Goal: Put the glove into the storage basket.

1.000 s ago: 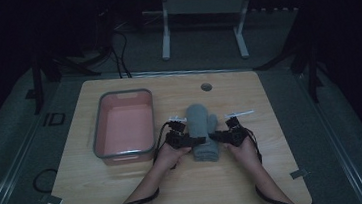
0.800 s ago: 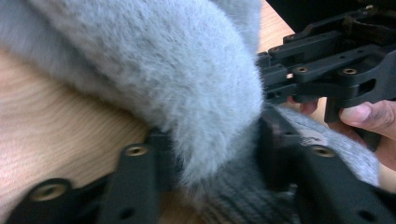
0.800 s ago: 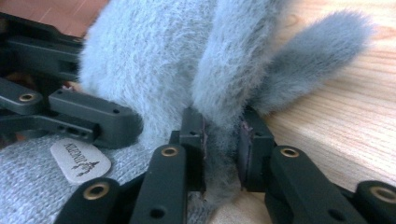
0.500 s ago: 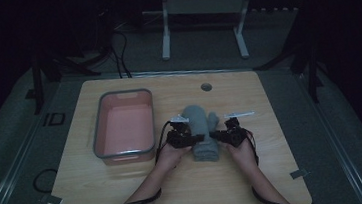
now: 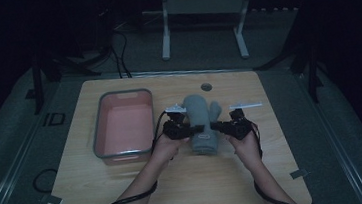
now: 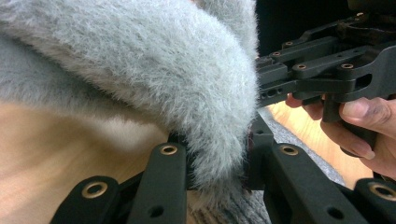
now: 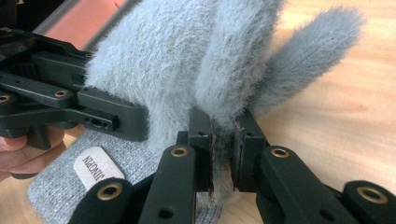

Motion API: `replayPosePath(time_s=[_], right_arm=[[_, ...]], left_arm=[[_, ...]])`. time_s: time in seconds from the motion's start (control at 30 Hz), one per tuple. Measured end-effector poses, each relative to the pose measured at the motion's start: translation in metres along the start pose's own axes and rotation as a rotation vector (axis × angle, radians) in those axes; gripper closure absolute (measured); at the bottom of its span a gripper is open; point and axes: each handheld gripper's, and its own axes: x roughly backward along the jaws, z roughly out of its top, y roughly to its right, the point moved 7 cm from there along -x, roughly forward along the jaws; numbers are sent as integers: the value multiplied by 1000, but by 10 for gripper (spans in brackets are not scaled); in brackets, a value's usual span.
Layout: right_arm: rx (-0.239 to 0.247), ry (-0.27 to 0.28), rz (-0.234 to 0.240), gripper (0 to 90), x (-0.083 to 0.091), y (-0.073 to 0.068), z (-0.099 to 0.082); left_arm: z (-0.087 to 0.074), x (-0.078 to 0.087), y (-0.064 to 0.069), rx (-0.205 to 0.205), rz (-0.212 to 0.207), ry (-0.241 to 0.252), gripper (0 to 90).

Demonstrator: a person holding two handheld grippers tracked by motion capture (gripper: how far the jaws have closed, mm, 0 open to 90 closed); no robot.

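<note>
Nearest the camera in the high view, a person's two forearms come in from the bottom edge over a pale wooden desk [image 5: 128,197], each hand gripping a black two-jaw tool with a dark cable trailing back from it. The left tool [image 5: 195,129] and the right tool [image 5: 215,126] face each other across a fuzzy grey mitten [image 5: 200,117], which sits near the middle of the desk with its knitted cuff toward the person and its thumb sticking out on the right. In the left tool's own view, its jaws have just been closing and are now pinched tight on a fold of the mitten's [image 6: 140,74] fur, with the wood of the desk showing beneath the raised fabric and the other tool and the fingers around it at the upper right. In the right tool's own view, its jaws have also just been closing and are clamped on another fold of the mitten [image 7: 196,60], close to the thumb; a small white label [image 7: 95,169] reading JINGPIN lies on the ribbed cuff. To the left of the mitten, apart from it, stands a shallow rectangular pink tray [image 5: 102,124] with a grey rim. Farther back, a small round grommet [image 5: 206,86] is set into the desk near its far edge. Beyond the desk, a dim grey floor holds a white metal stand [image 5: 200,9] and loose black cables [image 5: 114,53].
</note>
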Motion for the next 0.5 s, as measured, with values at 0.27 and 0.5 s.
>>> replayPosePath(time_s=[0.27, 0.5], right_arm=[[27, 53, 10, 806, 12, -19, 27], [43, 59, 23, 806, 7, -38, 45]], left_arm=[[25, 25, 5, -35, 0, 10, 754], [33, 48, -4, -39, 5, 21, 755]])
